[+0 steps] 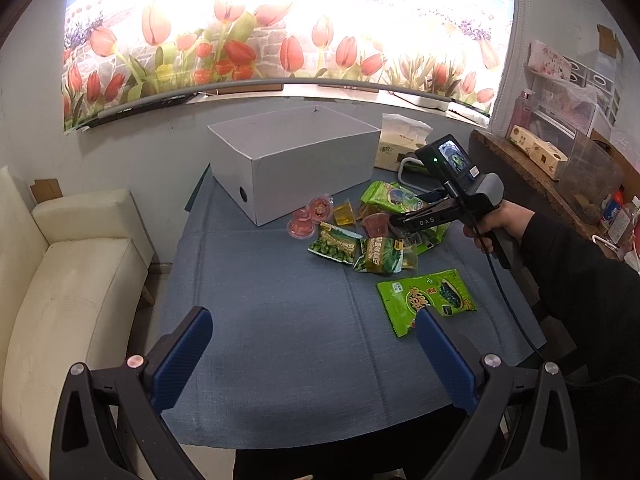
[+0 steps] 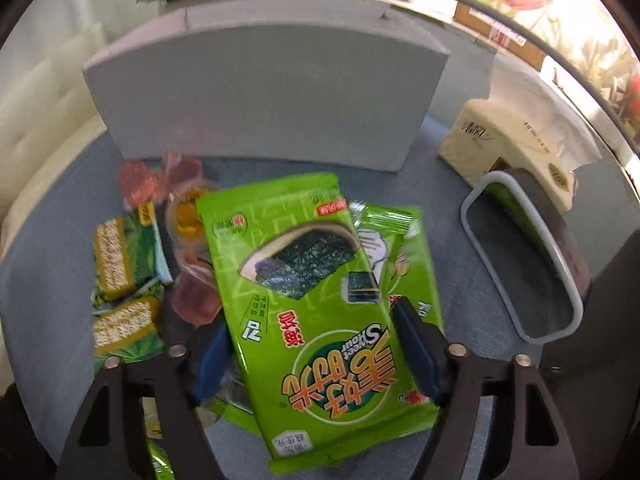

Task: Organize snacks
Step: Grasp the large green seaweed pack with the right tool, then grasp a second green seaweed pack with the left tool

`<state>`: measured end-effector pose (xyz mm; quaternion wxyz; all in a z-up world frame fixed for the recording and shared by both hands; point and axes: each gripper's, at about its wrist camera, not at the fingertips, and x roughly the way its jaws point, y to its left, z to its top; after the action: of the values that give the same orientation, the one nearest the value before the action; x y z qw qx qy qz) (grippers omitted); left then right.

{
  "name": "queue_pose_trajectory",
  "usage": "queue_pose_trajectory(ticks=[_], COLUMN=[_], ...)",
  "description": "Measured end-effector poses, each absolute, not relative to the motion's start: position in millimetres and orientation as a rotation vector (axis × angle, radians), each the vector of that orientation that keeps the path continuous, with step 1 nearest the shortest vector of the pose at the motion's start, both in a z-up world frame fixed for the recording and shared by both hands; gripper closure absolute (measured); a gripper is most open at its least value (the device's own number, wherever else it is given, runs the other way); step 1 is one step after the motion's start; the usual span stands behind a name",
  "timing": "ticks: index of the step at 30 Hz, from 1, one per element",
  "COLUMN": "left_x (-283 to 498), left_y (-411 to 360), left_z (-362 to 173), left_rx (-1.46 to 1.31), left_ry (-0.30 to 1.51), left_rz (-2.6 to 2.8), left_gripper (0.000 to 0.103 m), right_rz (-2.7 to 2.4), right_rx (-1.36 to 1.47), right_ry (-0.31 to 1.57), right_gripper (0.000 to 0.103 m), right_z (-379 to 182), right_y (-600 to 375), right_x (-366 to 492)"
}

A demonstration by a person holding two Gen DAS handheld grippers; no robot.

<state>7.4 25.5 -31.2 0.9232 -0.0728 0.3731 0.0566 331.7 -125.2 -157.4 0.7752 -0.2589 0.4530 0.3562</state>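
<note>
Right claw is clamped on a green seaweed packet, held above the snack pile just in front of the grey box. Left claw is spread wide, nothing gripped, over the blue-clothed bench, well short of the box.

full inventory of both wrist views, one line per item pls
seaweed packs: three seen, green; one between right fingers, one under it, one near left gripper
pea snack packets: at least two, green, pile centre
jelly cups: several, red and yellow, by box
box: one, grey, table rear
tissue pack: one, cream, right of box
cloth: one, blue, covering table
sofa: one, cream, left
left gripper: open, above cloth
right gripper: around seaweed pack
</note>
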Motion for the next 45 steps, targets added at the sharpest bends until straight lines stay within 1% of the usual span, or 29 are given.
queue_pose_trajectory(ticks=[10, 13, 17, 27, 33, 40, 45], left_x=[17, 28, 52, 130, 172, 185, 182], left_y=[15, 2, -23, -92, -106, -102, -120], left_z=[-42, -49, -67, -108, -138, -156, -174], left_rx=[-0.119, -0.052, 0.079, 0.270, 0.292, 0.303, 0.430], left_ry=[0.780, 0.779, 0.779, 0.838, 0.940, 1.020, 1.024], left_rz=[0.016, -0.069, -0.214, -0.573, -0.737, -0.840, -0.816], left_gripper=[0.000, 0.000, 0.000, 0.000, 0.000, 0.000, 0.000], right_rz=[0.773, 0.752, 0.732, 0.560, 0.515, 0.486, 0.486], right_rx=[-0.481, -0.420, -0.345, -0.168, -0.062, 0.000, -0.003], right_ry=[0.954, 0.952, 0.942, 0.975, 0.951, 0.961, 0.956], right_gripper=[0.026, 0.026, 0.026, 0.026, 0.026, 0.026, 0.026], right_z=[-128, -111, -94, -66, -48, -51, -54], right_y=[-154, -178, -217, -326, -366, -394, -393], right_x=[309, 291, 261, 173, 128, 102, 98])
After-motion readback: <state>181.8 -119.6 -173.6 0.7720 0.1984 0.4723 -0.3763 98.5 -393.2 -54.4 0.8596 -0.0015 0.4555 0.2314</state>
